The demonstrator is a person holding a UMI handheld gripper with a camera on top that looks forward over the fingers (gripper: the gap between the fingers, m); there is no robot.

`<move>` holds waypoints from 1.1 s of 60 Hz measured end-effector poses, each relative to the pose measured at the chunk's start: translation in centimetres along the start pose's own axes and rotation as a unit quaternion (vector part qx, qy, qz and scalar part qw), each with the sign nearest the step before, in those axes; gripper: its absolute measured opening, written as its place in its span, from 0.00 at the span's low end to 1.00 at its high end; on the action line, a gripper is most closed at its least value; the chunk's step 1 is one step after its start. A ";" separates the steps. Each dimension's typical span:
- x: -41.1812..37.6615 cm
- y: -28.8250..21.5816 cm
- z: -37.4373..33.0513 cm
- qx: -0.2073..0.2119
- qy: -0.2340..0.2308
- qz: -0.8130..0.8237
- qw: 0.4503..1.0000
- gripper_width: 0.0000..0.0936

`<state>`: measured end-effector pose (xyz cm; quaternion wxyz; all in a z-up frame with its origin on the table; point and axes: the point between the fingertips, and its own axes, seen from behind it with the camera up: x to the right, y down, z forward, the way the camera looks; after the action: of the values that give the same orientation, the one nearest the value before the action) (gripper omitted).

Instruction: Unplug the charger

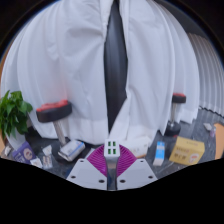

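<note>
Holding nothing visible, gripper point(111, 157) shows magenta pads point(97, 160) drawn close together, narrow gap only, nearly closed

Just beyond fingers: cluttered table point(150, 165) — small bottle point(159, 153), yellow box point(187, 151), pale items on other side

Charger not identifiable in view; location cannot tell, possibly among table clutter

Judgement: charger likely light, rigid plastic, smooth sides; grip body across flat faces, not cord, pull straight out

Farther: plant point(12, 112), stool point(54, 111), white curtains point(70, 60) with dark gap

No text, label, brand or number could be read anywhere; the box point(187, 151) showed only illegible markings.
</note>
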<state>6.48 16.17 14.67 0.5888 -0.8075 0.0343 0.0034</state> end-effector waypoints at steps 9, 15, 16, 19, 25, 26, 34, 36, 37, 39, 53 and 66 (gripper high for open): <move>3.1 11.4 1.2 -0.107 -0.008 0.025 0.994 0.16; 3.7 14.5 1.7 -0.131 -0.031 0.049 0.990 0.21; 3.9 14.8 1.8 -0.135 -0.032 0.052 0.989 0.21; 4.6 15.5 2.1 -0.145 -0.035 0.060 0.987 0.26; 6.9 15.7 2.4 -0.155 -0.025 0.047 0.987 0.52; 7.3 15.6 2.4 -0.156 -0.021 0.042 0.987 0.64; 9.1 13.2 0.8 -0.138 -0.019 -0.005 0.990 0.91; 9.5 12.4 -0.1 -0.132 -0.016 -0.020 0.991 0.91; 9.6 11.9 -0.6 -0.129 -0.015 -0.028 0.991 0.91; 9.8 10.9 -1.7 -0.121 -0.012 -0.042 0.992 0.91; 7.2 5.6 -14.2 -0.085 -0.022 -0.054 0.995 0.91; 4.8 4.9 -27.2 -0.068 0.007 -0.061 0.996 0.91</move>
<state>10.08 -11.45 18.15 0.5312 -0.8464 -0.0118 -0.0358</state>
